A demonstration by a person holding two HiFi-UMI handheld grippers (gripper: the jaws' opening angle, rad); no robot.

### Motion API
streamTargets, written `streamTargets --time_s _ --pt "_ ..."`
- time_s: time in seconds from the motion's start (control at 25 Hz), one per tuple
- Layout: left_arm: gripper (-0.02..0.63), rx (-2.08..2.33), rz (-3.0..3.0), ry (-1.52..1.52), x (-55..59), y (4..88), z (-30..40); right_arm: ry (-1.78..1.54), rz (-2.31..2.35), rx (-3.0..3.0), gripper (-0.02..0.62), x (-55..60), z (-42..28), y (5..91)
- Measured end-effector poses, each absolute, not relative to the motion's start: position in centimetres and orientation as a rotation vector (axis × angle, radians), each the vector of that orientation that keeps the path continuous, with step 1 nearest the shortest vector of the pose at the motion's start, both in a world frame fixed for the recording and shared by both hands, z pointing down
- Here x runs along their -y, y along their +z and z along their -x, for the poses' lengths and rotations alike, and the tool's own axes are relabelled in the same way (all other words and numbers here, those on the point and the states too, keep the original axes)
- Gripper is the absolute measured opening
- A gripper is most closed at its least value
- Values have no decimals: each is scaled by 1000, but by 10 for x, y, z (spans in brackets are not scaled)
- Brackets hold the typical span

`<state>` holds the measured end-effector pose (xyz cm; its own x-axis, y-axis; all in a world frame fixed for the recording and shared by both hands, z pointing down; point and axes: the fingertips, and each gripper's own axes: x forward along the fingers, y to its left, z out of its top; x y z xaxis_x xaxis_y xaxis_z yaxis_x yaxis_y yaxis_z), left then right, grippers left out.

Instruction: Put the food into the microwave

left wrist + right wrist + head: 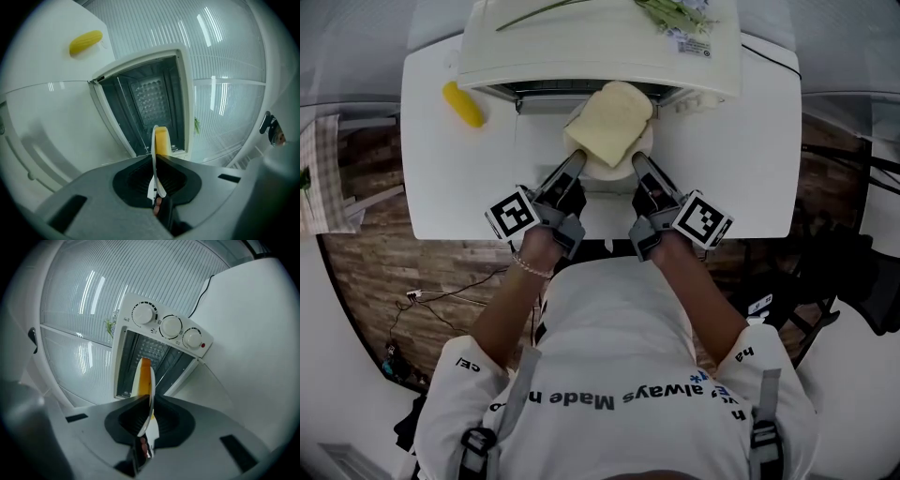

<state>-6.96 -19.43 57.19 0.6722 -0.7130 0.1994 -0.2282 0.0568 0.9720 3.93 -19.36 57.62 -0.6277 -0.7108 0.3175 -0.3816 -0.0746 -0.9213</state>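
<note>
A slice of pale bread (611, 122) lies on a white plate (613, 172), held level just in front of the open white microwave (600, 47). My left gripper (574, 172) is shut on the plate's near-left rim and my right gripper (641, 169) on its near-right rim. In the left gripper view the plate (153, 174) shows edge-on between the jaws of the left gripper (154, 157), with the bread (162, 140) against the dark cavity (150, 101). The right gripper view has the plate (151, 401) pinched in the right gripper (149, 399), bread (144, 375) beyond.
A yellow corn cob (463, 104) lies on the white table (741, 159) left of the microwave, also the corn cob (86, 41). Three knobs (171, 326) run along the microwave's control strip. Green stems (670, 13) rest on its top. Cables lie on the floor.
</note>
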Motion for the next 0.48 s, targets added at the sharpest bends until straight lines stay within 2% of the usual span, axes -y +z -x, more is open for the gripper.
streamTargets --time_s 0.2,0.48 --pt "20 832 -1480 -411 239 618 83 -1792 1216 -1914 25 239 -28 621" --pt "20 855 -1506 -418 238 614 84 -1767 1212 -1915 25 239 -28 617"
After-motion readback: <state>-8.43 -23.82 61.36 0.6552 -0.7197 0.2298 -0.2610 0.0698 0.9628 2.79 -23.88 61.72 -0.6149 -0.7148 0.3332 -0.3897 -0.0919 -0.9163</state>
